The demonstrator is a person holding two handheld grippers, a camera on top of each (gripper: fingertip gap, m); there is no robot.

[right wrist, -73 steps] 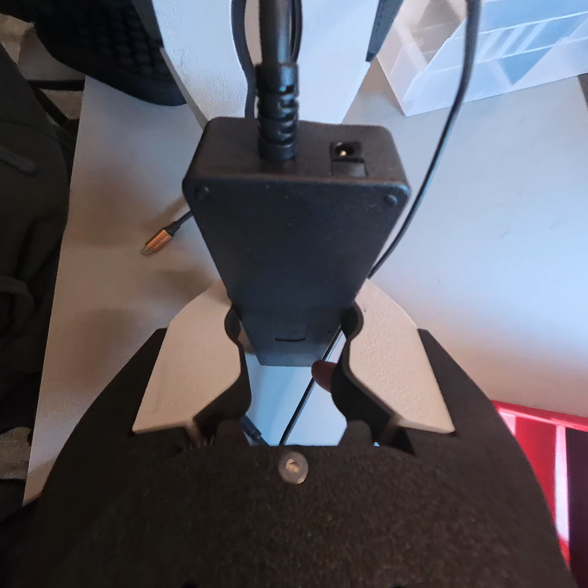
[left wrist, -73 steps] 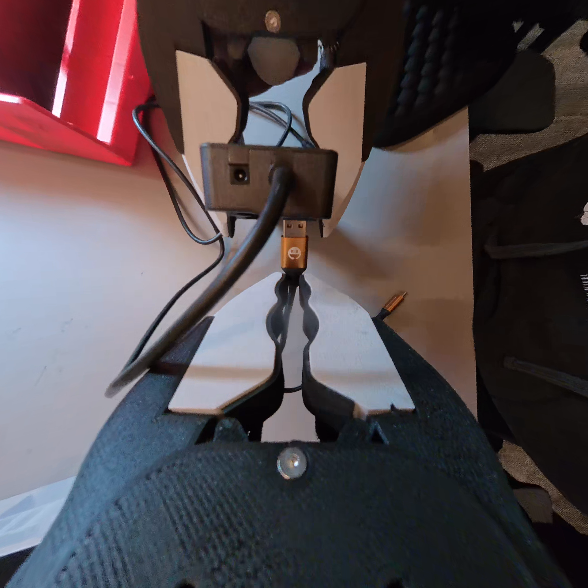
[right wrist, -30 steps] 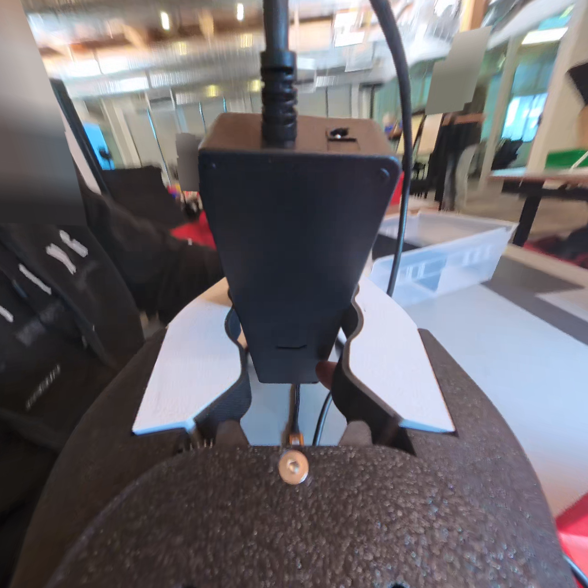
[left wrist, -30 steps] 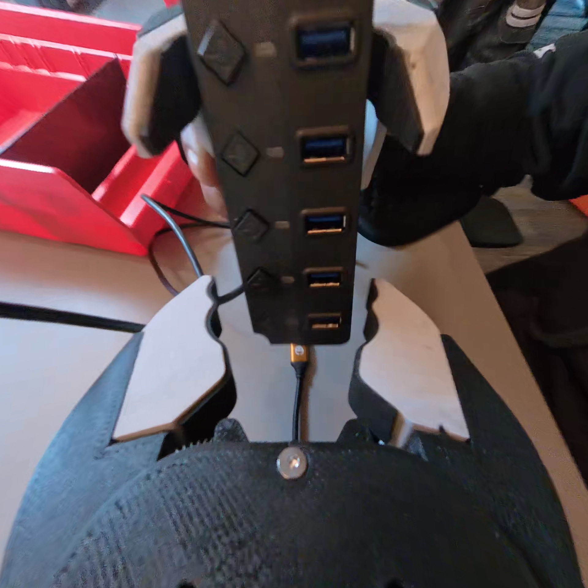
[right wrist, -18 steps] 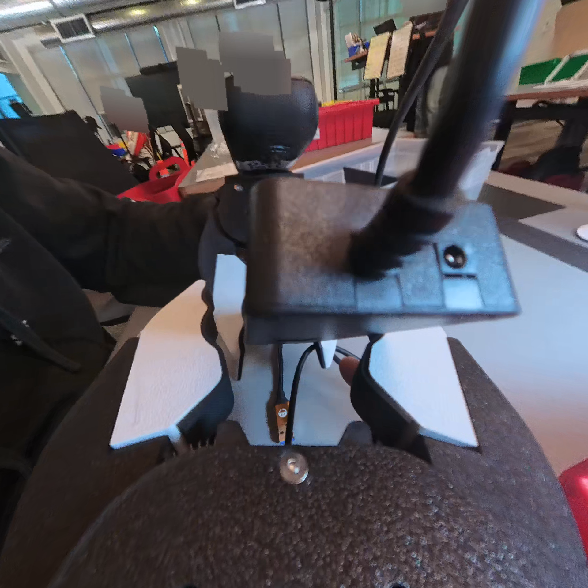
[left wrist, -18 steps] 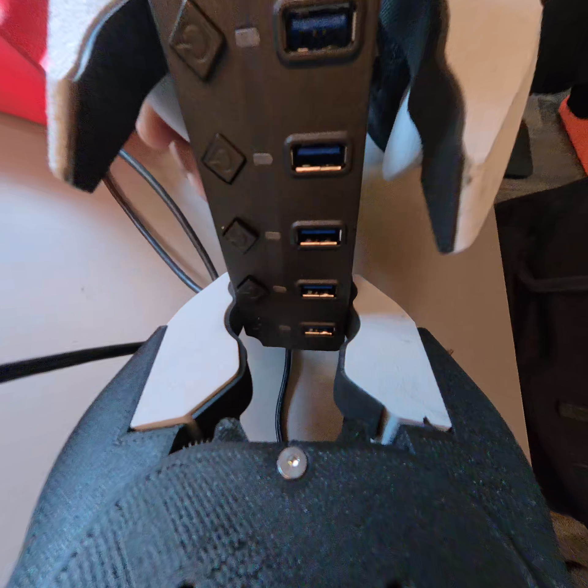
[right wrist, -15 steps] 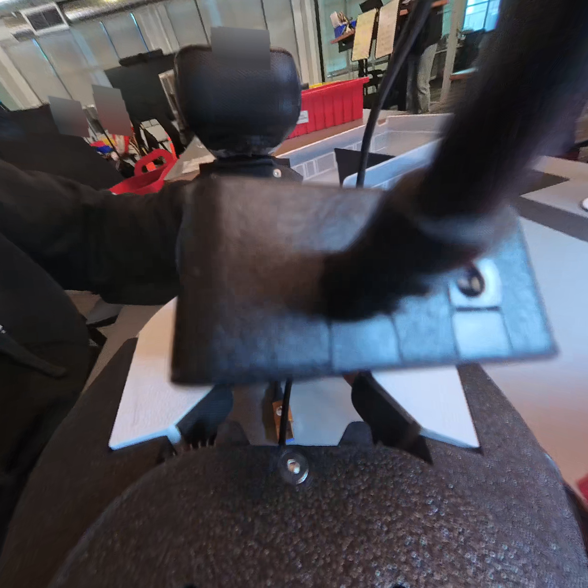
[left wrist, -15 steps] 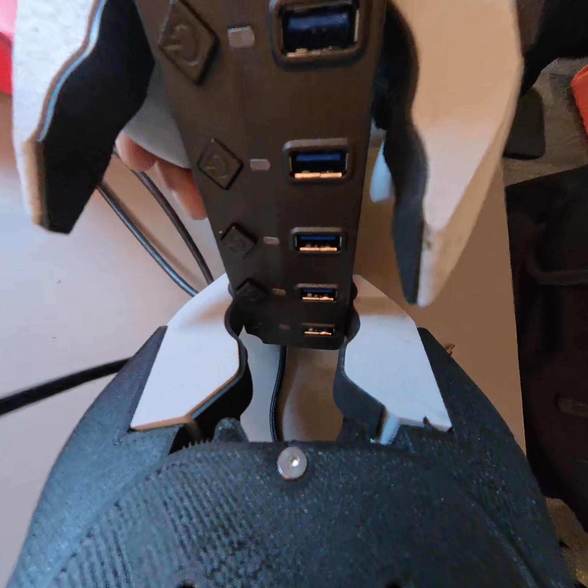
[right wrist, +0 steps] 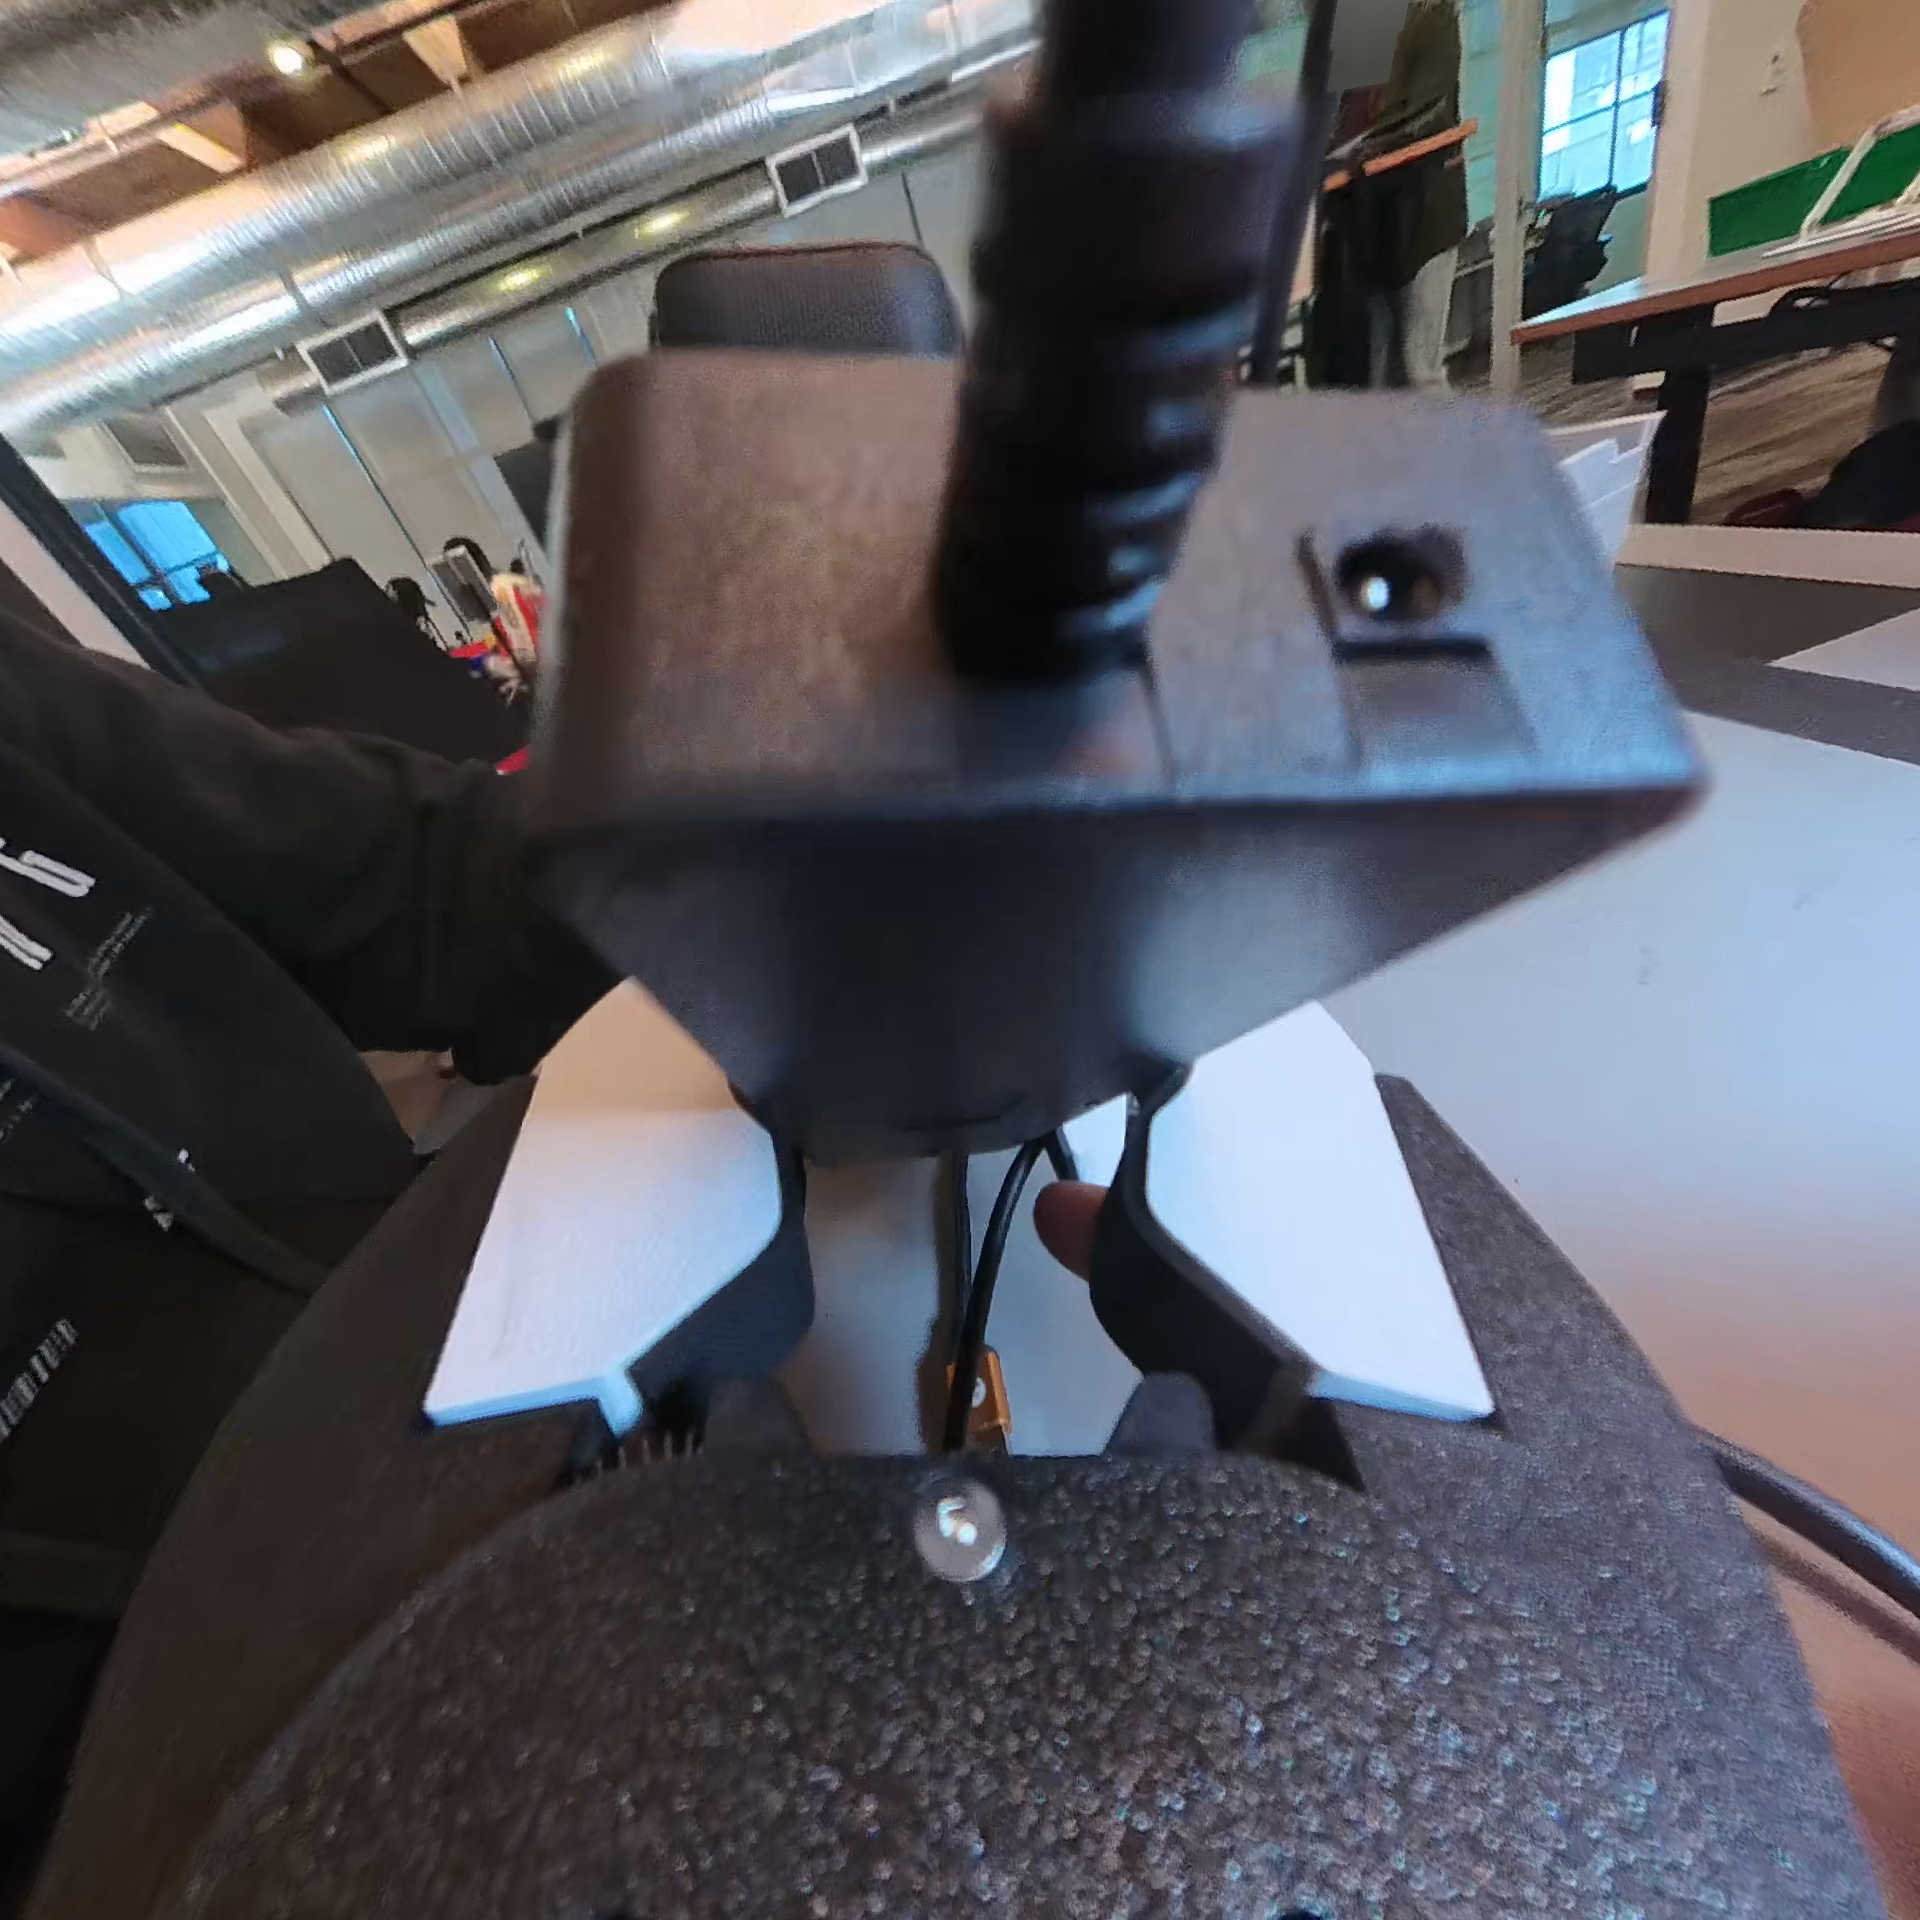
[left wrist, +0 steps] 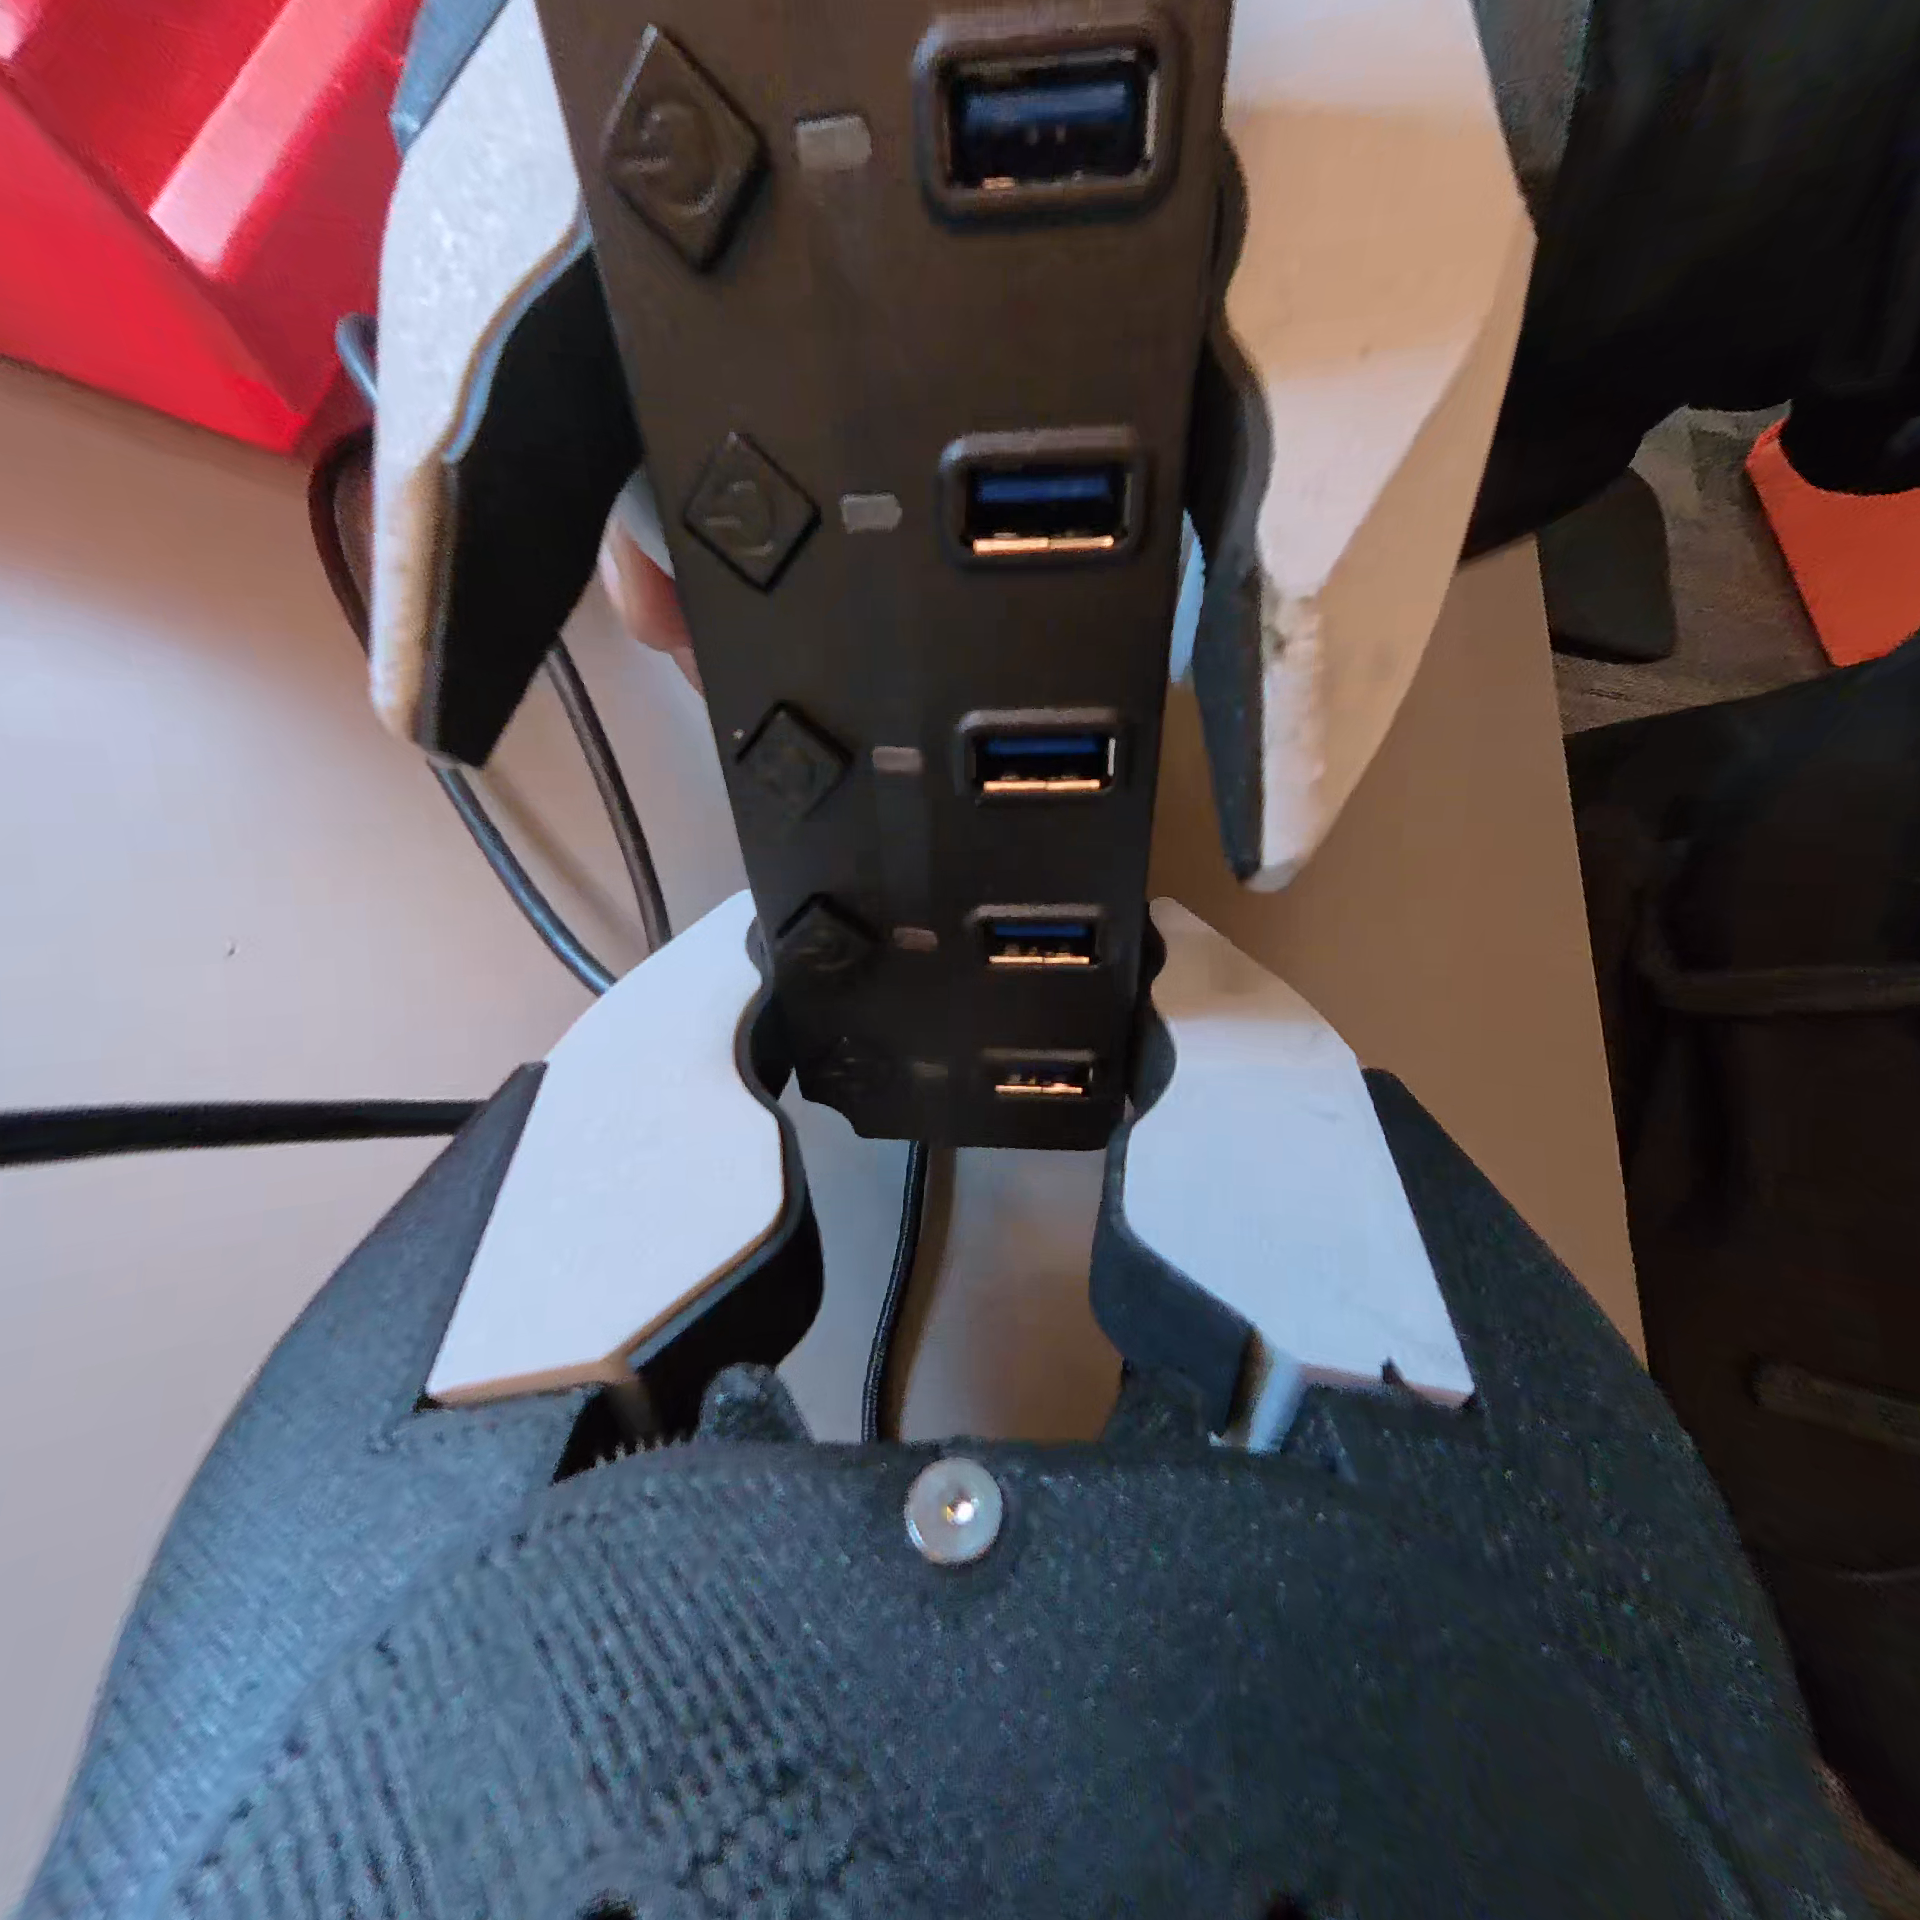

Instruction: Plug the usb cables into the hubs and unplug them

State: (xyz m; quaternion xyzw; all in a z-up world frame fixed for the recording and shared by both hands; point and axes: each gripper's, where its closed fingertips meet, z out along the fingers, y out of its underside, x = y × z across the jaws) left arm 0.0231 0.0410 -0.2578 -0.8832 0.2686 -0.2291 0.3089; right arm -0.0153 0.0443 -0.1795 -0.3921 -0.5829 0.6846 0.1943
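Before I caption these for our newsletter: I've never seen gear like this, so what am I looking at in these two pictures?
There is no robot here. A person holds a two-fingered tool, called a gripper, in each hand, and each gripper carries a camera that looks along its own fingers. One picture comes from the left gripper, the other from the right gripper.

Both appear clamped on the same black USB hub, one at each end, and hold it above a pale table. The left view shows the hub's face, with five ports, all empty. The right view shows the end where a thick black cable enters.

Below the hub, an orange USB plug on a thin cable lies loose, plugged into nothing. A red bin sits on the table at the upper left of the left view.
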